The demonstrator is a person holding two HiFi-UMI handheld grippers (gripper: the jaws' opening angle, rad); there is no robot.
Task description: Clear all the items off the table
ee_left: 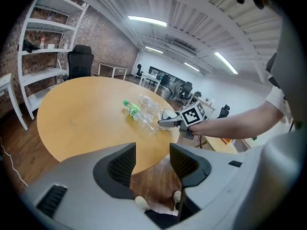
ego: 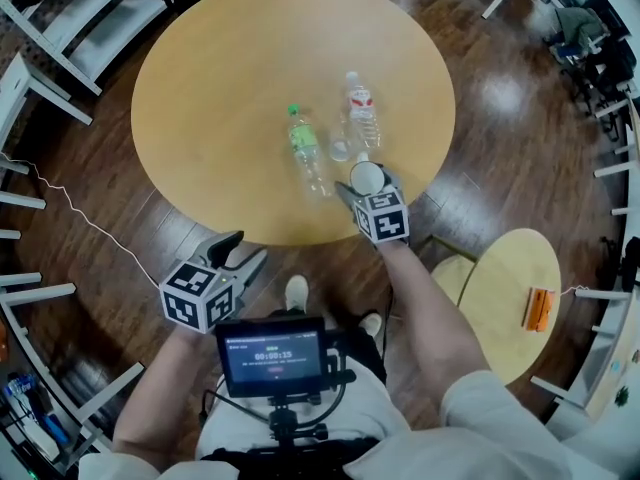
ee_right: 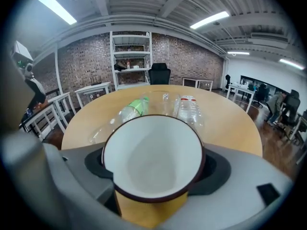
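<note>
1. A small round table (ego: 505, 268) with a pale wooden top stands on the dark plank floor (ego: 510, 98).
2. An orange object (ego: 539, 309) (too small to identify) lies on it, near its right edge.
3. A thin white cable (ego: 72, 206) trails across the floor far to its left.
4. White shelving (ego: 100, 28) stands well apart from it, at upper left.

On small screen (ego: 272, 356) at person's chest: timer digits, roughly 00:00:13; other lines too small. Green-label bottle (ego: 304, 143), red-label bottle (ego: 362, 108): print unreadable.
</note>
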